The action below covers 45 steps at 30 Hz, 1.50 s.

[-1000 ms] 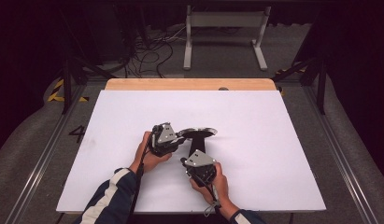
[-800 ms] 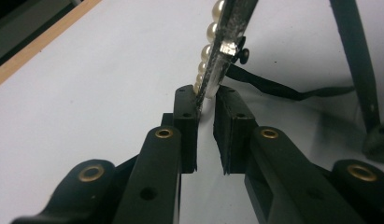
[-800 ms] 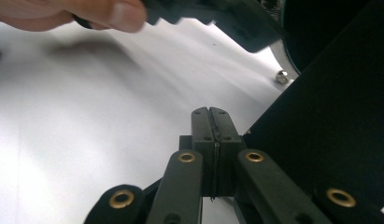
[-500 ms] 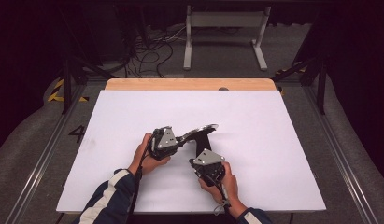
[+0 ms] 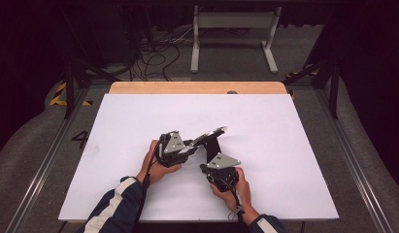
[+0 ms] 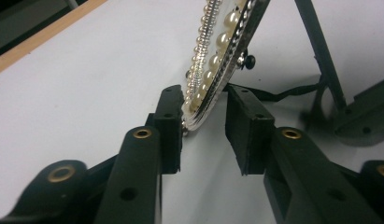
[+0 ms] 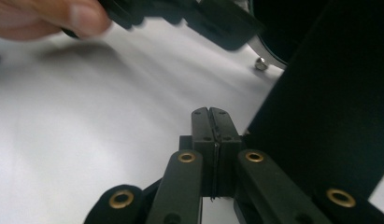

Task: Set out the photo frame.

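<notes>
Reader: Frame (image 6: pixel 217 51) first, please. What is it, and where does it sit?

Describer: It is a picture frame with a silver rim set with rows of pearl beads. It stands on edge on a white worktop (image 6: pixel 87 84), tilted. Its lower rim lies between the two pads of the left claw (image 6: pixel 206 100). A thin black stand leg (image 6: pixel 320 51) rises beyond that claw, to its right.

Reader: Is the left claw gripping it?

Describer: No. Its jaws have just been opening. The rim is between them; one pad sits just beside the beads and the other stands apart from the back edge.

Reader: And the right claw (image 7: pixel 210 114)?

Describer: Closed, pad against pad, with nothing between. A flat black panel (image 7: pixel 330 102), which I take for the frame's back, rises just to its right.

Reader: How would the frame handle?

Describer: My guess is light and stiff. The polished metal looks slippery and the beads look easy to knock loose. The rim is thin, so a pinch across it could twist or slide off. The safer hold looks like the plain rim edge or the flat back, with gentle pressure. The stand leg looks too slender to carry the weight.

Reader: Any containers?

Describer: Just the frame itself. Whether it holds glass or a picture I cannot tell, as it shows edge-on.
</notes>
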Motion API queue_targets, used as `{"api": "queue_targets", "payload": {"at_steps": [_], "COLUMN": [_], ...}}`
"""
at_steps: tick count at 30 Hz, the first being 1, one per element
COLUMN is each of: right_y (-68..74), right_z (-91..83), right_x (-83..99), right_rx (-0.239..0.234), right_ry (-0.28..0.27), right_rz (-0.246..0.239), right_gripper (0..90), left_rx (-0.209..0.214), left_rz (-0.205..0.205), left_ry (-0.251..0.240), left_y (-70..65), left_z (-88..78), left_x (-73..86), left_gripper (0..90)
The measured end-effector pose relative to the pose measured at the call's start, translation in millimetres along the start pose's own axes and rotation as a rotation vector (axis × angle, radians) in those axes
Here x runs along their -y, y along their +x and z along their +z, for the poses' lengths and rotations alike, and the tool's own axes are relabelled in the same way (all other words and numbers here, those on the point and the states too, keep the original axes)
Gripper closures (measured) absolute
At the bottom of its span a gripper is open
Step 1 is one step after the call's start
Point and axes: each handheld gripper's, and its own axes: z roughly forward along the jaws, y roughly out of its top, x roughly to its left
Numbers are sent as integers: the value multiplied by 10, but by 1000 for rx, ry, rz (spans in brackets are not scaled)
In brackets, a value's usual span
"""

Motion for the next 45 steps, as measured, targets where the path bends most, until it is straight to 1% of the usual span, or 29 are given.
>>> {"api": "queue_targets", "payload": {"at_steps": [2, 4, 6, 7, 12, 13, 14, 16, 18, 21, 25, 28, 32, 35, 40, 42, 45], "right_y": [21, 28, 28, 17, -16, -28, -27, -16, -18, -22, -30, -43, -69, -113, -169, -190, -232], "right_z": [-2, -1, 0, 0, -9, -8, -5, -3, -2, -7, -10, -13, -19, -35, -44, -53, -64], "right_x": [-5, -7, -6, -2, 0, 4, 7, 7, 9, 7, 11, 17, 23, 30, 40, 43, 48], "right_rx": [-6, -9, -6, -5, 7, 1, 1, 5, 2, 1, 0, 3, -1, 2, 7, 6, 0], "right_ry": [-5, -9, -8, -7, -8, -14, -15, -10, -9, -7, -2, 1, 4, 7, 15, 13, 14], "right_rz": [-8, -10, -10, -4, 4, 18, 21, 10, 11, 6, 12, 16, 23, 27, 34, 38, 39], "right_gripper": [900, 900, 900, 900, 900, 900, 900, 900, 900, 900, 900, 900, 900, 900, 900, 900, 900], "left_rx": [-1, -15, -23, -21, -17, -16, -15, -18, -27, -31, -39, -25, -24, -27, -24, -24, -21], "left_rz": [-7, -3, -1, -11, -8, -3, 0, 6, 27, 36, 55, 66, 78, 92, 111, 128, 134], "left_ry": [-1, 0, 0, -4, -9, -8, -7, -5, 7, 12, 22, 21, 24, 35, 35, 38, 38], "left_y": [-15, -19, -14, 8, 11, 12, 13, 9, -5, -15, -36, -45, -64, -89, -117, -124, -135], "left_z": [26, 36, 32, 16, 7, 3, -2, -6, -15, -21, -34, -49, -58, -69, -86, -92, -93], "left_x": [-5, -6, -4, 9, 12, 16, 18, 18, 12, 8, 4, 11, 9, 0, -7, -14, -18], "left_gripper": [658, 669, 732, 760, 773, 775, 777, 779, 784, 787, 788, 786, 787, 786, 787, 789, 790]}}
